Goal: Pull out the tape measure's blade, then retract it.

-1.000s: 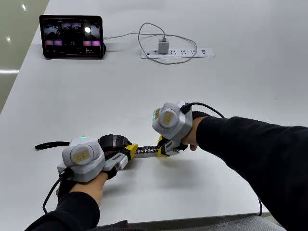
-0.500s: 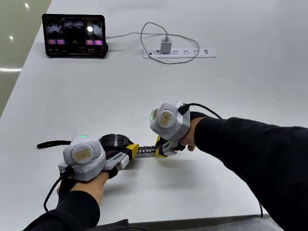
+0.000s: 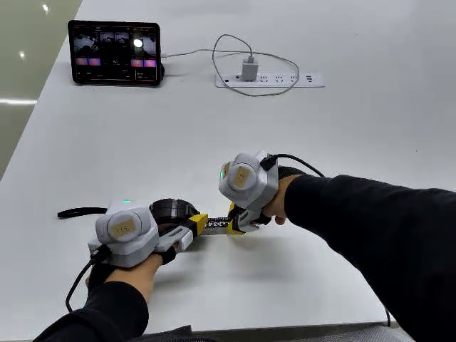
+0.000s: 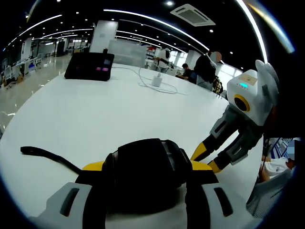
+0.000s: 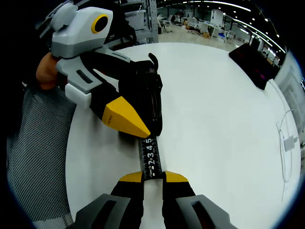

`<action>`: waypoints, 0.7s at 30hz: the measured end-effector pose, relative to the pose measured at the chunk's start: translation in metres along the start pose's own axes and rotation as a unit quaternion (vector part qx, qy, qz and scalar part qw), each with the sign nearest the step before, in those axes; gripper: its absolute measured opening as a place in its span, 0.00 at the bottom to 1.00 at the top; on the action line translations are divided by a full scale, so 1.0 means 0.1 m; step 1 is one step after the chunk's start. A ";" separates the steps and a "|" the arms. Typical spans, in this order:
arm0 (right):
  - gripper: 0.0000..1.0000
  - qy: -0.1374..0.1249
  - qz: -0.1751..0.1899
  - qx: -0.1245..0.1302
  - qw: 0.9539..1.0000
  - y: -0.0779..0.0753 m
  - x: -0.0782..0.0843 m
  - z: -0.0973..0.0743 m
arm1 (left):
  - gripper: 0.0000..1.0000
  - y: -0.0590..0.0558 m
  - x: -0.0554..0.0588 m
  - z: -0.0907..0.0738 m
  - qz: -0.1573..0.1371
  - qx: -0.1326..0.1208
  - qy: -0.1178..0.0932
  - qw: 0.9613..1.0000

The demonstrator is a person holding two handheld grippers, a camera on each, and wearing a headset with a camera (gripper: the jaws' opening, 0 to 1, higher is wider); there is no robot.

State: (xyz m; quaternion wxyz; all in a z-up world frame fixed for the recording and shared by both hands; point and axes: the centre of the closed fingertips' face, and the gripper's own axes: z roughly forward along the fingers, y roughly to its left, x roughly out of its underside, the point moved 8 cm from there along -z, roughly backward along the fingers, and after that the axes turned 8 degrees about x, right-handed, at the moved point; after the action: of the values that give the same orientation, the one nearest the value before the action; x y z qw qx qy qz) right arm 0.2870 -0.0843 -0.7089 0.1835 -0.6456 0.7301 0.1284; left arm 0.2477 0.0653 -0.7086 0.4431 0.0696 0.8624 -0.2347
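My right gripper (image 5: 151, 177) is pinched tight on the blade (image 5: 150, 157) tip, with only a short length drawn out. My left gripper (image 4: 147, 166) clamps the tape measure case (image 4: 143, 183) on the table (image 3: 299, 142), probably to anchor it against my pull.

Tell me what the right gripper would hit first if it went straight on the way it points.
Following the blade it grips, the right gripper would most likely meet the tape measure's black case first, held in the left gripper; depth is hard to judge.
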 end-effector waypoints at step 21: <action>0.10 0.006 -0.004 -0.004 1.000 0.00 -0.13 0.06 | 0.62 0.01 -0.01 0.00 -0.006 -0.002 0.003 1.000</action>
State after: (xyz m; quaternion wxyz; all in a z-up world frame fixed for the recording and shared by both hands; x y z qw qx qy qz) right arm 0.2891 -0.0701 -0.7090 0.1769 -0.6500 0.7282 0.1261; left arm 0.2486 0.0659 -0.7080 0.4393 0.0644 0.8645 -0.2355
